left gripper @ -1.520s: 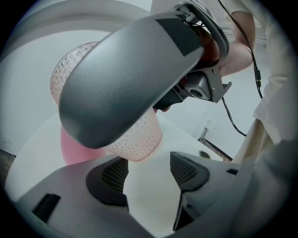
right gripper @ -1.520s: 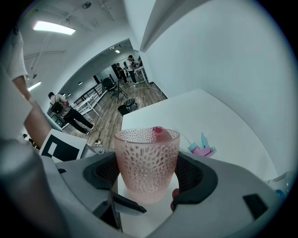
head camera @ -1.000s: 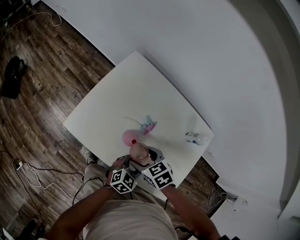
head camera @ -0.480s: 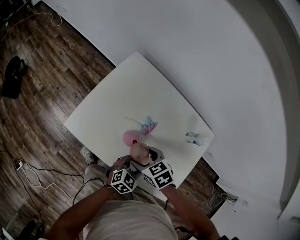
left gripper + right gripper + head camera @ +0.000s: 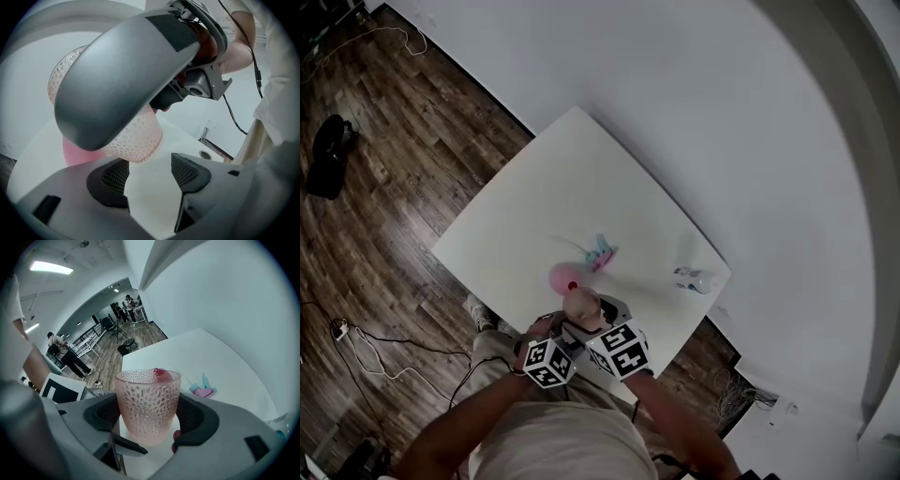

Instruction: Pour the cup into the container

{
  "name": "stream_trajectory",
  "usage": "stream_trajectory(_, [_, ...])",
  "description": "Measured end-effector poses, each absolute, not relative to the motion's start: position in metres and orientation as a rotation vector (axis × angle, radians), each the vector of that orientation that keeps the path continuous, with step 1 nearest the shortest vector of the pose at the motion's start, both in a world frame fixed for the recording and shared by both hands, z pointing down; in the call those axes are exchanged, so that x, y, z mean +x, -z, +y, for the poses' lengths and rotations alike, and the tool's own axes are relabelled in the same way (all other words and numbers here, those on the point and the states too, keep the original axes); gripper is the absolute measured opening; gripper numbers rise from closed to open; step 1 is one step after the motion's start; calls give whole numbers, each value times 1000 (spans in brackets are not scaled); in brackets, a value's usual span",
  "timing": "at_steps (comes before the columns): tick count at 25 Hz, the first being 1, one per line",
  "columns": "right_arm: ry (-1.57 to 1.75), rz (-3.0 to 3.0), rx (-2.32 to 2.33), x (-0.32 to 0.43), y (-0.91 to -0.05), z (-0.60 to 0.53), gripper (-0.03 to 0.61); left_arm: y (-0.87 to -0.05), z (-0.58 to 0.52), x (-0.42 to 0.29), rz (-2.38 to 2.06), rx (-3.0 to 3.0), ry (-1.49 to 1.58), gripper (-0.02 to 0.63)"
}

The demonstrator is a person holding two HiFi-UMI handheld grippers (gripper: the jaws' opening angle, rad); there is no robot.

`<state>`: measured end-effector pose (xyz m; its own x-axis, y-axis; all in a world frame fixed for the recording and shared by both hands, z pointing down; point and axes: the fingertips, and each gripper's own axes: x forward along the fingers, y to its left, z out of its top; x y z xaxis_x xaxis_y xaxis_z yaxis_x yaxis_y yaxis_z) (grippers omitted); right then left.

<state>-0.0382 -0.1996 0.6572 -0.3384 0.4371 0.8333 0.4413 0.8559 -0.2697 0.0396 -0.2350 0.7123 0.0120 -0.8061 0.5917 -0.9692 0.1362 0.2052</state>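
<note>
Pink dimpled cup [image 5: 147, 404] is clamped in our right gripper [image 5: 149, 423], the container [image 5: 560, 277] just ahead of its jaws; our left gripper [image 5: 143, 176] gapes empty beside. Next, we judge, tip the cup forward.

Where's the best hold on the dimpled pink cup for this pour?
Probably where the right hand-held gripper has it: across the lower wall of the pink cup, from the side. It has no handle, its round dimpled wall fits between the pads, and the rim is left free.
</note>
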Motion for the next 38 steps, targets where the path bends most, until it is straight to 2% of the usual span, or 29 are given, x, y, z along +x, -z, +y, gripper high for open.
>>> stream_trajectory(38, [-9, -1961, -620, -37, -657, -200, 365, -710, -236, 45, -1826, 1710, -346, 291])
